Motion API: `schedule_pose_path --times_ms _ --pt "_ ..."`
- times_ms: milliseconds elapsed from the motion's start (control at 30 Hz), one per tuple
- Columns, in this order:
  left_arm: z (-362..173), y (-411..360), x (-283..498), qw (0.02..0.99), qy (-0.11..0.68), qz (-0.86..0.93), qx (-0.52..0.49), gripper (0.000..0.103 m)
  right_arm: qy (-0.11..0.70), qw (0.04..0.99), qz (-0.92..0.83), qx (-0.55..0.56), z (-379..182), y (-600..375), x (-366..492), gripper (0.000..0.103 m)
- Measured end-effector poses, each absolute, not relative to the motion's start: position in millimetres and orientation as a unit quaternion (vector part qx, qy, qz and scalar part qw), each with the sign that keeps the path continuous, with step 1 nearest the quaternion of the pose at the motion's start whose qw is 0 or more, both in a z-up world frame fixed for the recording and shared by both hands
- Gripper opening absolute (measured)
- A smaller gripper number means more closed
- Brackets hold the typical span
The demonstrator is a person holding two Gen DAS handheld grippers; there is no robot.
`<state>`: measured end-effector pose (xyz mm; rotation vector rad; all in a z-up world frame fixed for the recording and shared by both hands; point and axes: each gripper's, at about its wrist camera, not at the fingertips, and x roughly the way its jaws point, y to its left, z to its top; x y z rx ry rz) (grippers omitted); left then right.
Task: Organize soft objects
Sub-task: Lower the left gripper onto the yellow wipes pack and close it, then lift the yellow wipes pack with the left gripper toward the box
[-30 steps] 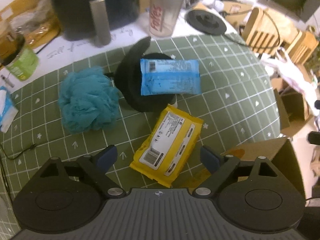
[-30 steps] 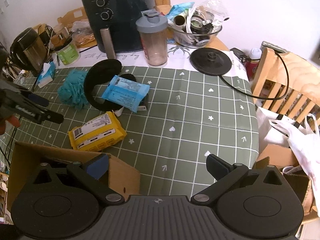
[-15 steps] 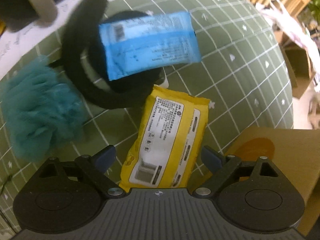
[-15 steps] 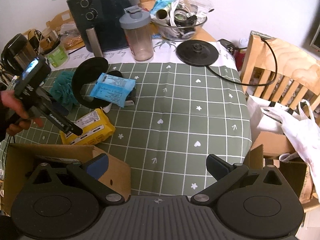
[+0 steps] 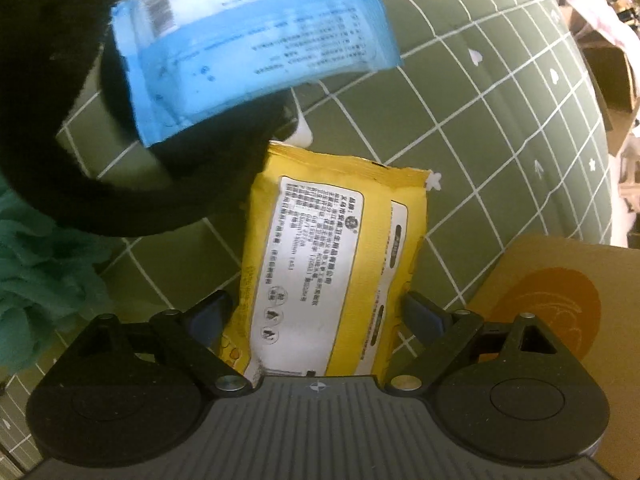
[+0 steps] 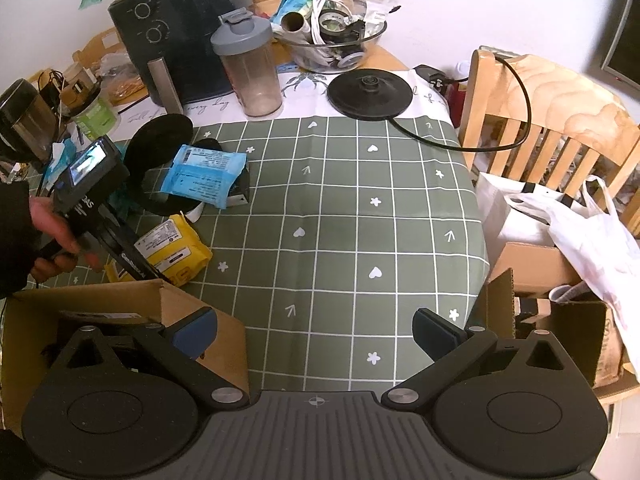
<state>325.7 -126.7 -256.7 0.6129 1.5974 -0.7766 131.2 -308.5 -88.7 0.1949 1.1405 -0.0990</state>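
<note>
A yellow wipes pack [image 5: 328, 272] lies flat on the green checked cloth [image 5: 480, 128], its near end between the fingers of my open left gripper [image 5: 318, 314]. Whether the pads touch it I cannot tell. Just beyond it a blue soft pack [image 5: 256, 40] rests on a black fuzzy item [image 5: 120, 200], and a teal mesh puff [image 5: 40, 280] sits at the left. In the right wrist view, a hand [image 6: 48, 232] holds the left gripper over the yellow pack [image 6: 176, 248]. My right gripper [image 6: 316, 332] hovers open and holds nothing, above the near table edge beside an open cardboard box [image 6: 120, 300].
At the back of the table stand a dark air fryer [image 6: 176, 28], a shaker bottle [image 6: 248, 68], a kettle base [image 6: 370, 90] with its cord, and a glass bowl of clutter [image 6: 336, 40]. A wooden chair [image 6: 540, 112], a white bag [image 6: 580, 232] and boxes stand to the right.
My left gripper has dropped forward and down, so the yellow pack now lies between its fingers. The right gripper has drifted slightly, still open.
</note>
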Motion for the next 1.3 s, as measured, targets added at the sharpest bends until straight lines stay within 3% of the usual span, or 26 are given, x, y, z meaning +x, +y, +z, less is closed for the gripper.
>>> schedule_pose_path --times_ms 167,300,500,767,1300 --pt "-262.5 -133.1 317.8 0.591 0.679 -0.329 0.287 0.092 0.539 0.836 -0.048 0.093 -88.8 -307.8 131.0 0.103" --pt "-262.4 -134.0 313.8 0.597 0.674 -0.326 0.289 0.075 0.539 0.836 -0.046 0.09 -88.5 -307.5 130.6 0.103" --pt "-250.0 -132.4 309.5 0.604 0.669 -0.334 0.277 0.067 0.538 0.837 -0.045 0.087 -87.5 -305.7 130.1 0.103" --pt "-222.8 -119.5 312.2 0.632 0.65 -0.334 0.257 0.061 0.533 0.841 -0.043 0.079 -84.1 -308.5 129.2 0.103" --pt "-145.3 -73.6 299.8 0.717 0.589 -0.322 0.189 0.06 0.524 0.851 -0.009 0.043 -84.3 -306.2 154.2 0.103"
